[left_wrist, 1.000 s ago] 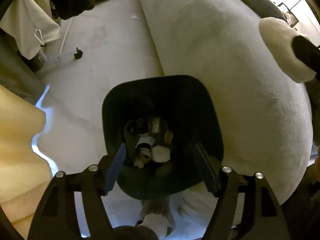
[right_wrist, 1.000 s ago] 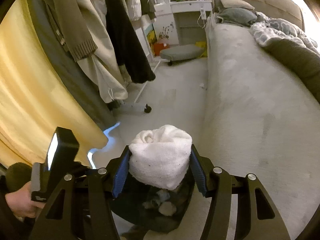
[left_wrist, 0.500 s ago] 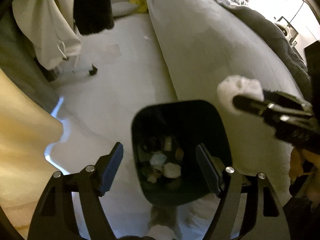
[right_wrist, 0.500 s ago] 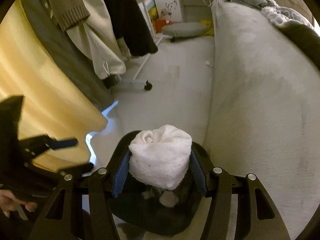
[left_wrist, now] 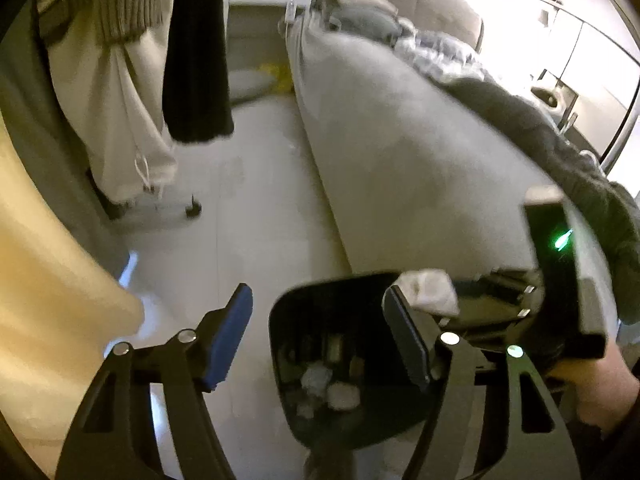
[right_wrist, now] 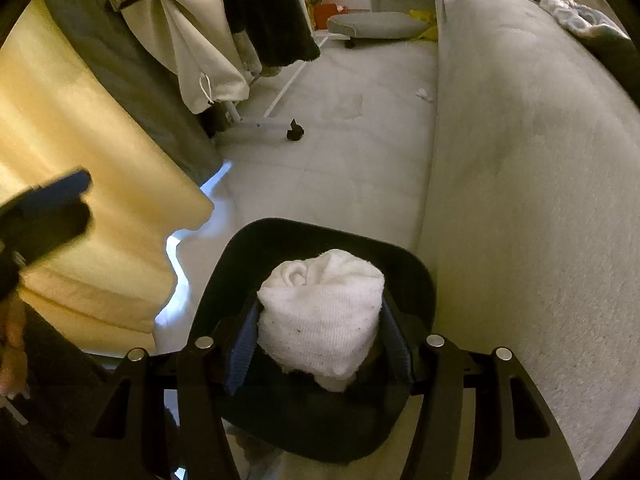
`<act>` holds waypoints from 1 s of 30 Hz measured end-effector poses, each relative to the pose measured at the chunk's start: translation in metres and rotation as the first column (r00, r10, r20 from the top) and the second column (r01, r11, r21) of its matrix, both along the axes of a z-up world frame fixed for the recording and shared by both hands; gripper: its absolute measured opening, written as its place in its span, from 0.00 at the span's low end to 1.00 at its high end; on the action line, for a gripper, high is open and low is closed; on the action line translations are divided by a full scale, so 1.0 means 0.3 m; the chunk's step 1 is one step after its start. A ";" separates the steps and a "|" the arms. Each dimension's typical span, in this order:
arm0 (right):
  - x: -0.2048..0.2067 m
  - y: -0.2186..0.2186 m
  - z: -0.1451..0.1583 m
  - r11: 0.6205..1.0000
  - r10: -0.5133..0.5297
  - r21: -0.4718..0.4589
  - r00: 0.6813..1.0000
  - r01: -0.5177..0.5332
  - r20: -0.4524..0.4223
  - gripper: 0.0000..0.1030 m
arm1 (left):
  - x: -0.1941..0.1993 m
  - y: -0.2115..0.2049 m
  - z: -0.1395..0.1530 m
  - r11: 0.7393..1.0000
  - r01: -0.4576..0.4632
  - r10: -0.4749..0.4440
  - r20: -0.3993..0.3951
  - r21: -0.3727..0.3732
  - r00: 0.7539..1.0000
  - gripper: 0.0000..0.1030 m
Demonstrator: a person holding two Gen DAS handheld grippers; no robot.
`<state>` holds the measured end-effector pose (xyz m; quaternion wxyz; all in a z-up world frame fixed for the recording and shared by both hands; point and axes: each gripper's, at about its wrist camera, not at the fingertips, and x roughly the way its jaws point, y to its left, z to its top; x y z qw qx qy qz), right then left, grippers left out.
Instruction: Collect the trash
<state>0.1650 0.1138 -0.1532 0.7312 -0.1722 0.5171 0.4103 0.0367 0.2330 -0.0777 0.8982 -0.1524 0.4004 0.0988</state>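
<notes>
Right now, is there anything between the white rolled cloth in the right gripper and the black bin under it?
Nothing visible. The right gripper holds the white rolled cloth directly over the open black plastic bin; only earlier trash lies inside. The left gripper is off to the side, empty.

I saw a white, rolled wad of cloth-like paper pinched upright over the mouth of the black trash bin. The bin stood on the pale floor beside the bed, open, with crumpled white scraps at its bottom.
</notes>
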 end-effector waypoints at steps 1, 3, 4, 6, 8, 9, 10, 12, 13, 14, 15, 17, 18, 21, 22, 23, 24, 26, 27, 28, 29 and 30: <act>-0.003 0.002 -0.001 1.000 0.002 -0.004 1.000 -0.002 -0.003 0.57 | -0.008 -0.005 0.020 1.000 -0.006 0.006 0.027 0.007 1.000 0.66; -0.011 0.011 -0.006 1.000 0.011 -0.008 1.000 -0.011 -0.003 0.62 | -0.016 -0.015 0.056 1.000 -0.009 0.008 0.081 0.021 0.997 0.66; -0.015 0.012 -0.009 1.000 0.017 -0.012 1.000 -0.017 -0.006 0.63 | -0.019 -0.026 0.077 0.999 -0.008 0.004 0.109 0.035 0.994 0.66; -0.020 0.009 -0.021 1.000 0.021 -0.020 1.000 -0.022 -0.014 0.72 | -0.022 -0.042 0.108 0.998 -0.006 -0.002 0.142 0.061 0.990 0.66; -0.024 0.001 -0.021 1.000 0.023 -0.015 1.000 -0.023 -0.018 0.73 | -0.025 -0.054 0.135 0.996 -0.013 -0.001 0.168 0.084 0.986 0.66; -0.025 -0.005 -0.016 1.000 0.021 -0.013 1.000 -0.022 -0.019 0.73 | -0.025 -0.065 0.149 0.995 -0.019 0.002 0.180 0.094 0.984 0.66; -0.026 -0.010 -0.006 1.000 0.019 -0.005 1.000 -0.019 -0.018 0.73 | -0.023 -0.077 0.161 0.995 -0.021 0.001 0.194 0.101 0.981 0.67; -0.030 -0.019 0.030 0.999 0.019 0.026 1.000 -0.019 -0.006 0.73 | -0.021 -0.105 0.184 0.992 -0.027 -0.001 0.215 0.127 0.977 0.69; -0.036 -0.026 0.053 0.999 0.020 0.039 1.000 -0.020 0.005 0.74 | -0.022 -0.116 0.191 0.990 -0.025 -0.006 0.221 0.138 0.975 0.70; -0.040 -0.035 0.078 0.998 0.021 0.053 1.000 -0.022 0.019 0.74 | -0.022 -0.131 0.197 0.988 -0.022 -0.013 0.227 0.153 0.974 0.70; -0.044 -0.048 0.104 0.997 0.021 0.067 0.999 -0.023 0.033 0.74 | -0.020 -0.146 0.203 0.987 -0.021 -0.016 0.229 0.160 0.973 0.72; -0.049 -0.079 0.159 0.995 0.012 0.101 0.998 -0.019 0.067 0.77 | -0.022 -0.166 0.211 0.985 -0.023 -0.017 0.232 0.168 0.972 0.75; -0.048 -0.099 0.183 0.993 0.003 0.117 0.997 -0.012 0.081 0.78 | -0.022 -0.173 0.215 0.985 -0.022 -0.019 0.231 0.172 0.973 0.78; -0.038 -0.169 0.254 0.986 -0.037 0.165 0.992 0.017 0.117 0.79 | -0.024 -0.212 0.230 0.980 -0.027 -0.021 0.243 0.195 0.970 0.81; -0.031 -0.197 0.274 0.984 -0.051 0.178 0.991 0.028 0.127 0.79 | -0.027 -0.230 0.234 0.980 -0.025 -0.025 0.246 0.199 0.969 0.82; -0.027 -0.225 0.293 0.981 -0.066 0.189 0.988 0.040 0.138 0.79 | -0.028 -0.240 0.236 0.979 -0.023 -0.029 0.249 0.201 0.968 0.83; -0.025 -0.253 0.314 0.978 -0.083 0.201 0.985 0.051 0.151 0.80 | -0.029 -0.256 0.243 0.979 -0.017 -0.036 0.254 0.205 0.967 0.84; -0.023 -0.315 0.353 0.972 -0.117 0.221 0.976 0.074 0.185 0.83 | -0.035 -0.286 0.255 0.976 -0.012 -0.047 0.262 0.218 0.964 0.89; -0.021 -0.349 0.372 0.969 -0.135 0.231 0.970 0.087 0.202 0.86 | -0.035 -0.303 0.262 0.976 -0.001 -0.059 0.264 0.220 0.963 0.93; -0.023 -0.383 0.390 0.965 -0.153 0.245 0.963 0.097 0.221 0.87 | -0.034 -0.318 0.267 0.977 0.015 -0.072 0.266 0.211 0.961 0.93; -0.025 -0.418 0.408 0.959 -0.172 0.261 0.955 0.107 0.242 0.89 | -0.030 -0.327 0.271 0.978 0.021 -0.077 0.268 0.206 0.960 0.94; -0.026 -0.453 0.423 0.955 -0.195 0.272 0.946 0.122 0.259 0.89 | -0.031 -0.340 0.277 0.978 0.019 -0.077 0.275 0.206 0.958 0.95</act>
